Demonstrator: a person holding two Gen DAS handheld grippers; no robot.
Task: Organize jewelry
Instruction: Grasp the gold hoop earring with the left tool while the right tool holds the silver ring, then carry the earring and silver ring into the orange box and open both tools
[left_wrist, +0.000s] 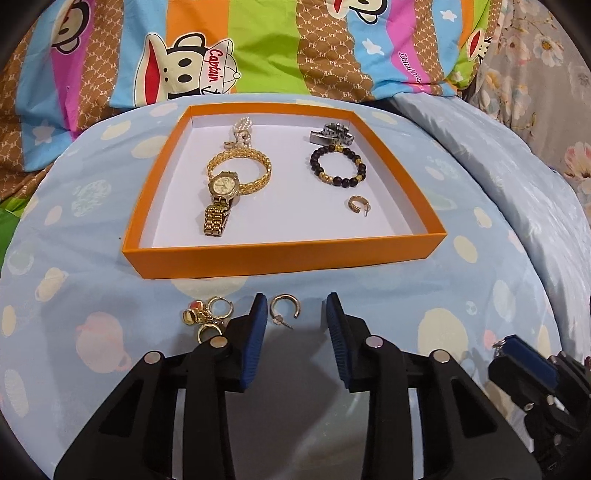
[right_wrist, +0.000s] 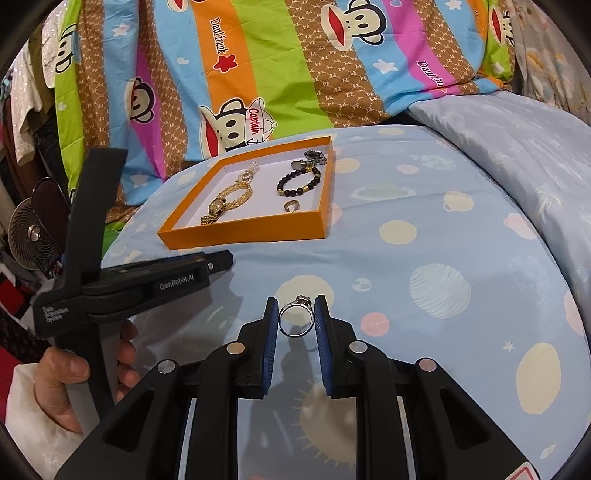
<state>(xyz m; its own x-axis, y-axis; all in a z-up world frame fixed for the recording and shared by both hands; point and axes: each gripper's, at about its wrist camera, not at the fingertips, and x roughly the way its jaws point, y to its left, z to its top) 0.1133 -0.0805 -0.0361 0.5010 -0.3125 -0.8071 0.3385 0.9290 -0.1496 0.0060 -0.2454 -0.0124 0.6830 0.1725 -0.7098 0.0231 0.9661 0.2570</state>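
An orange tray lies on the blue bedspread and holds a gold watch, a gold bracelet, a pearl piece, a dark bead bracelet, a silver clip and a gold hoop earring. My left gripper is open around a gold hoop earring lying on the bedspread. A small heap of gold rings lies left of it. My right gripper is shut on a silver ring, held above the bedspread. The tray shows far left in the right wrist view.
A striped monkey-print quilt is piled behind the tray. A pale blue pillow lies to the right. The left gripper's body and the hand holding it fill the left of the right wrist view. A small fan stands beyond the bed's left edge.
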